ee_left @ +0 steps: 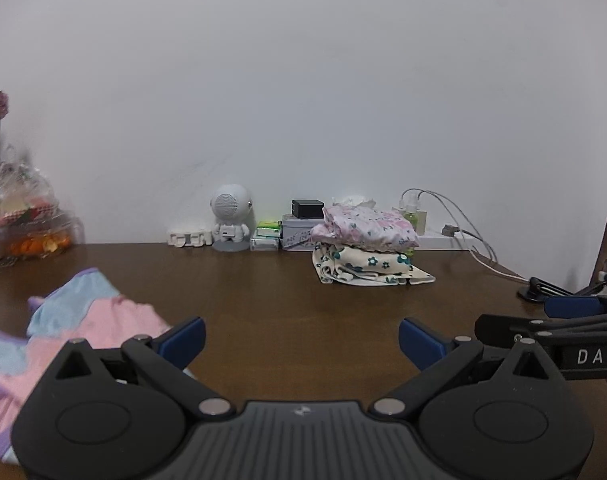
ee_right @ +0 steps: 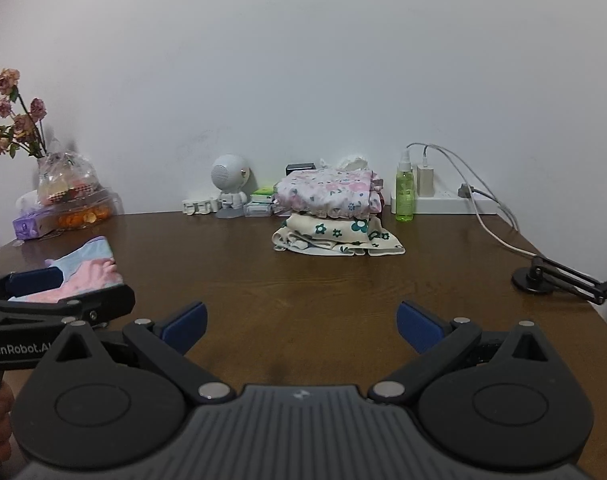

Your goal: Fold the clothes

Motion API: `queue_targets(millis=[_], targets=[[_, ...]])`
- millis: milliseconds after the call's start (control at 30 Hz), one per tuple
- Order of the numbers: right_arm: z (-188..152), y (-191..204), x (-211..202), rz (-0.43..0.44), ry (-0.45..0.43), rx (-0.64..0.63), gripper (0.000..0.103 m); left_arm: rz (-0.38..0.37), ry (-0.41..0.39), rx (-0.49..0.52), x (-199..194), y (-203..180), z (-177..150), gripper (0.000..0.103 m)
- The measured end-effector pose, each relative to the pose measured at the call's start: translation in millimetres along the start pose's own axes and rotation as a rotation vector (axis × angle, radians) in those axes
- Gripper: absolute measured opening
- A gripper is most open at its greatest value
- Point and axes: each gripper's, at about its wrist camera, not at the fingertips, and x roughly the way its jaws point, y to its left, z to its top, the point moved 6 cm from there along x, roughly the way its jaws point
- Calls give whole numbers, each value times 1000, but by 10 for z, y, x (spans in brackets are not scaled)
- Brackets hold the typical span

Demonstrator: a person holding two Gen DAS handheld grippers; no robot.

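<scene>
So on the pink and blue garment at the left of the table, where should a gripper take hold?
Probably the far blue corner of the pink and blue garment, approached from the right with the open left gripper. That edge lies flat and free on the table, while the near part runs under the gripper. The open right gripper could then pinch a near edge.

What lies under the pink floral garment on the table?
A folded cream garment with green flowers lies under the pink floral garment. Anything between or beneath them is covered.
</scene>
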Motion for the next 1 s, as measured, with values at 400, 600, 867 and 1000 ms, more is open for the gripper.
queue_targets(millis=[400, 600, 867, 1000], targets=[[-271, 235, -834, 35, 13, 9, 103, -3, 30, 48, -877, -38, -184, 103], [-436, 400, -1182, 35, 22, -2, 103, -1, 37, 81, -1165, -50, -363, 103], [-609, 558, -1549, 16, 19, 11, 103, 7, 42, 86, -1539, -24, -515, 103], [-672, 609, -1680, 7, 24, -1, 103, 6, 38, 84, -1700, -7, -578, 103]])
